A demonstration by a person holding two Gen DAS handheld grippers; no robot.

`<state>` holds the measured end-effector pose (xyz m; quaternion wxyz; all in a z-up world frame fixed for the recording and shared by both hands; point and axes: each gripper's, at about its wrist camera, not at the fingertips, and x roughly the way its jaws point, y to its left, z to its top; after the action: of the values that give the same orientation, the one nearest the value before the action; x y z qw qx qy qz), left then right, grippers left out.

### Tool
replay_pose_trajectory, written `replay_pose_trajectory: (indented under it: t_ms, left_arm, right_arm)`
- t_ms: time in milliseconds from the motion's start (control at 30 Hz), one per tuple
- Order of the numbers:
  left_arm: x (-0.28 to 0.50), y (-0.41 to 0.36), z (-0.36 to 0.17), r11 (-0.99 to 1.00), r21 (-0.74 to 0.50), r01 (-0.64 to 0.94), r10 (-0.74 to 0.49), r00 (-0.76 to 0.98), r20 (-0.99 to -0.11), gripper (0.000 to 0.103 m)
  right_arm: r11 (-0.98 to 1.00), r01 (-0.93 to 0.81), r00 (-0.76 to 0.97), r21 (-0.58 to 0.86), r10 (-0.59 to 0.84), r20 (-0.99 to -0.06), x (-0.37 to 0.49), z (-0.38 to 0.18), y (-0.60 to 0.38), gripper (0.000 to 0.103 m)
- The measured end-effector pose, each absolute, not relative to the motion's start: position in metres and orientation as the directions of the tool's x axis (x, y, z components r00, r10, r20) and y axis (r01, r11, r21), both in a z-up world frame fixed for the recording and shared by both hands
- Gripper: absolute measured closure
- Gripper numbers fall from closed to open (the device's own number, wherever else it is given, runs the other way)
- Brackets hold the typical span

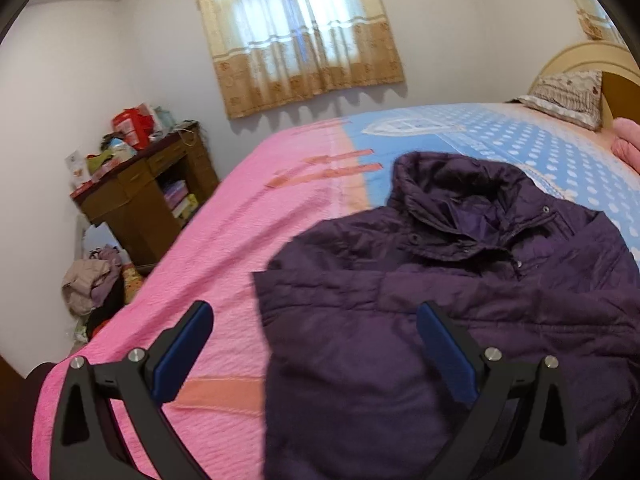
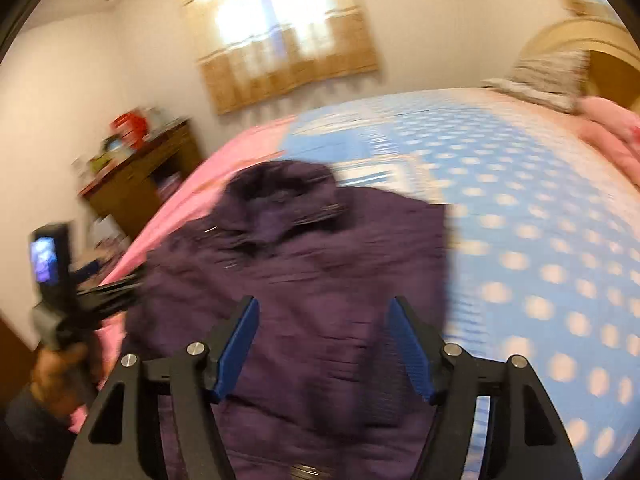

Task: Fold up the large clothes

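A dark purple padded jacket [image 1: 460,300] lies front up on the bed, collar toward the far side. It also shows, blurred, in the right wrist view [image 2: 304,280]. My left gripper [image 1: 314,316] is open and empty, hovering above the jacket's left edge. My right gripper [image 2: 322,312] is open and empty, above the jacket's middle. The left gripper's body [image 2: 80,292], held in a hand, shows at the left of the right wrist view.
The bed has a pink and blue dotted cover [image 1: 224,248]. A pillow [image 1: 568,96] and headboard stand at the far right. A cluttered brown cabinet [image 1: 148,184] and a heap of clothes [image 1: 92,284] are on the floor to the left. A curtained window [image 1: 300,36] is behind.
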<state>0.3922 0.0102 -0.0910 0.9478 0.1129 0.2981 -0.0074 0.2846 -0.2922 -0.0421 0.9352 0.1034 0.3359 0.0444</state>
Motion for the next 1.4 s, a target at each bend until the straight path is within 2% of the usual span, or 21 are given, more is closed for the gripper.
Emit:
replay_pose_trajectory:
  t_ms: [133, 300, 600, 1400]
  left_arm:
    - [0.404, 0.004, -0.115, 0.977, 0.198, 0.081, 0.063, 0.774, -0.631, 0.0]
    - [0.402, 0.011, -0.143, 0.982, 0.17, 0.087, 0.05, 0.741, -0.67, 0.0]
    - [0.405, 0.011, -0.156, 0.985, 0.137, 0.102, 0.028, 0.694, -0.719, 0.0]
    - [0.406, 0.008, -0.159, 0.98, 0.165, 0.11, 0.048, 0.676, -0.735, 0.0]
  right_arm:
    - [0.975, -0.05, 0.708, 0.216, 0.187, -0.681, 0.318, -0.075, -0.273, 0.035]
    - [0.976, -0.059, 0.682, 0.211, 0.194, -0.705, 0.33, -0.107, -0.281, 0.035]
    - [0.995, -0.076, 0.644, 0.067, 0.1, -0.759, 0.34, -0.13, -0.259, 0.035]
    - [0.99, -0.067, 0.642, -0.124, -0.053, -0.765, 0.343, -0.143, -0.236, 0.033]
